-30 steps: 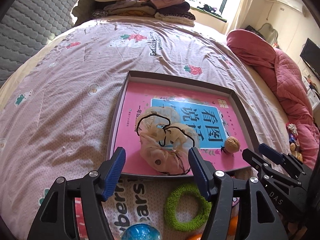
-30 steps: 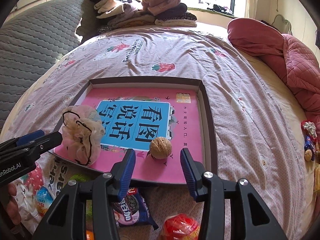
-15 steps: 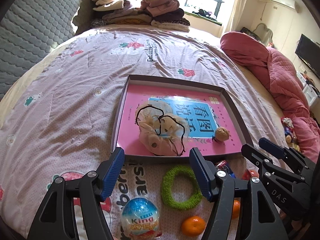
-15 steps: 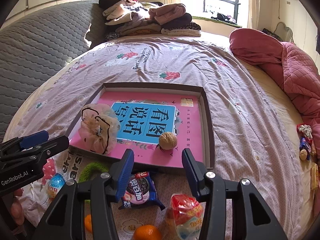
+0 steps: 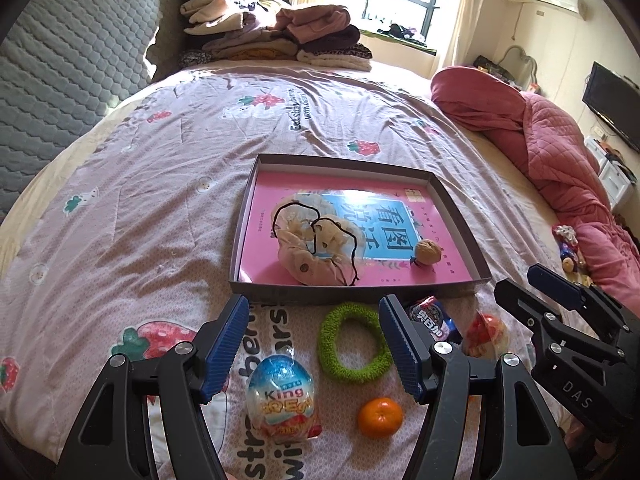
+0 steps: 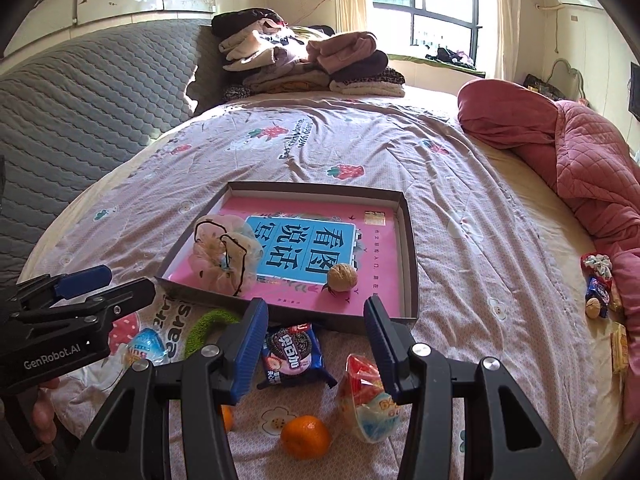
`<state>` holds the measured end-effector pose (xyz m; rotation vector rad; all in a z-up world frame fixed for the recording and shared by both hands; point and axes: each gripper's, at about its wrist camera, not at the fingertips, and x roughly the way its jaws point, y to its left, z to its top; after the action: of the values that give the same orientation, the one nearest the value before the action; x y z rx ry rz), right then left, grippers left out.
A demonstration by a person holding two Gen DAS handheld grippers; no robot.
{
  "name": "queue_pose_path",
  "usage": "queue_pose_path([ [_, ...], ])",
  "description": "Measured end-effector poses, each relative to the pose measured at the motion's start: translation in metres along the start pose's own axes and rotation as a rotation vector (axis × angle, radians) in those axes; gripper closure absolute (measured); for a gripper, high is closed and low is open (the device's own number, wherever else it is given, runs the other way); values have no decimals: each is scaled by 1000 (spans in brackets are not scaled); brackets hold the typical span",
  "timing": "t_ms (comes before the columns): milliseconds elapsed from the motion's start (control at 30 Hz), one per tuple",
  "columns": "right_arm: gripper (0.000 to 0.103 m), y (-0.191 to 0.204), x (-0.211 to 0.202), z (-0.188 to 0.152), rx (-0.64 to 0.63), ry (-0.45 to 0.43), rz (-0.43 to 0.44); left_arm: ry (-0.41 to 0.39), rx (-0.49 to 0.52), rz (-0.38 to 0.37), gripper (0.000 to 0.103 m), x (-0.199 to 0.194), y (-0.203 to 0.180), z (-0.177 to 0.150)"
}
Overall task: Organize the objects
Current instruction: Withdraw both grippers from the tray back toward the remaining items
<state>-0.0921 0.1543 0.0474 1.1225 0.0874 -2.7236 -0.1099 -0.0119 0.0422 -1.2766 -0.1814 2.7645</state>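
Both tongs spread and empty, hovering over the loose pile at the bed's near edge. Left gripper [image 5: 314, 344] wide, straddling air above the egg [image 5: 282, 398] and green ring [image 5: 354, 346], touching neither; likely lining up the next pick. Right gripper [image 6: 316, 344] spread narrower, over the biscuit pack [image 6: 292, 354], nothing pinched. Tray [image 5: 456, 204] sits mid-bed at 12 o'clock from both tongs, apparently the collection spot: pouch [image 5: 316, 246] with black cord at its left, walnut [image 5: 428, 252] at 3 o'clock from the pouch, both resting on the pink book. Remaining items lined up just outside the tray's near wall, so still unsorted: egg, ring, orange [image 5: 380, 416] at 5 o'clock from the ring, biscuit pack, red-topped wrapped snack [image 6: 368, 396] at 4 o'clock from the pack, second orange [image 6: 306, 436]. More small snacks at far right by the pink quilt [image 6: 592, 168], well apart. Writing: "GenRobot.AI" on left gripper body in right view, "King" on the egg, "DAS" on right gripper body in left view, large Chinese characters on the book's blue panel, Chinese brand text on the biscuit pack, partial "strawberr…" print on the bedcover [image 5: 168, 184].
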Motion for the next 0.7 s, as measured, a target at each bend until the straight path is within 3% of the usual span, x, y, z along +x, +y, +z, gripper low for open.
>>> queue_pose_path([
  [700,49,12,-37,-22,-10,-41,19,-26,8,8,34,-30,5,-26],
])
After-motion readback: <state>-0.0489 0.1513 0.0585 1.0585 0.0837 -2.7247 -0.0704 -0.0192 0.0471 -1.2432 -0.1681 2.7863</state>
